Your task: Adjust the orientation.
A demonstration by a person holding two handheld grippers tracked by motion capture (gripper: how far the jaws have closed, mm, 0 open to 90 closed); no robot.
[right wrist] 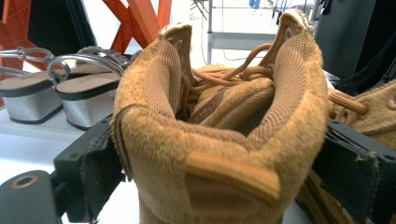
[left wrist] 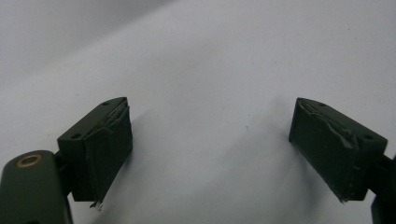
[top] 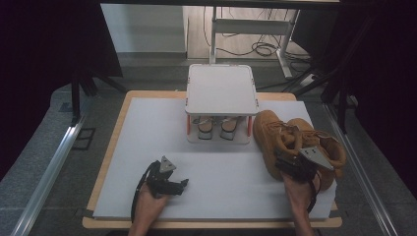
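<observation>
1. Right hand-held gripper [top: 291, 164] stood at the heel collar of the nearer tan boot [top: 275, 142], its jaws spread wide on either side of the collar. In the right gripper view the left pad sat just off the suede while the right pad lay close against it; I judged the boot released, or not yet clamped, rather than firmly grasped.
2. Left hand-held gripper [top: 183, 185] rested low over the white bench [top: 147, 128], jaws apart with nothing between them, well away from the footwear.
3. That boot [right wrist: 219, 140] stood upright on the bench directly ahead of the right hand-held gripper. A second tan boot [top: 324, 145] lay touching it on the far side, toward the bench's edge.
4. Further ahead and toward the left gripper stood a small white two-tier shoe rack [top: 221, 88] with orange posts. A pair of silver-heeled sandals [top: 216, 129] sat on its lower shelf; its top shelf was bare.
5. Progress, as a judgement: the sandals looked already stowed, while both boots remained on the bench. Lifting each boot to the rack appeared to be what was left, probably onto the bare top shelf.
6. Orientation: the nearer boot's long axis ran away from the right hand-held gripper, with the heel toward it and the toe pointing away beside the rack. Its shaft opened upward, with laces loose inside.
</observation>
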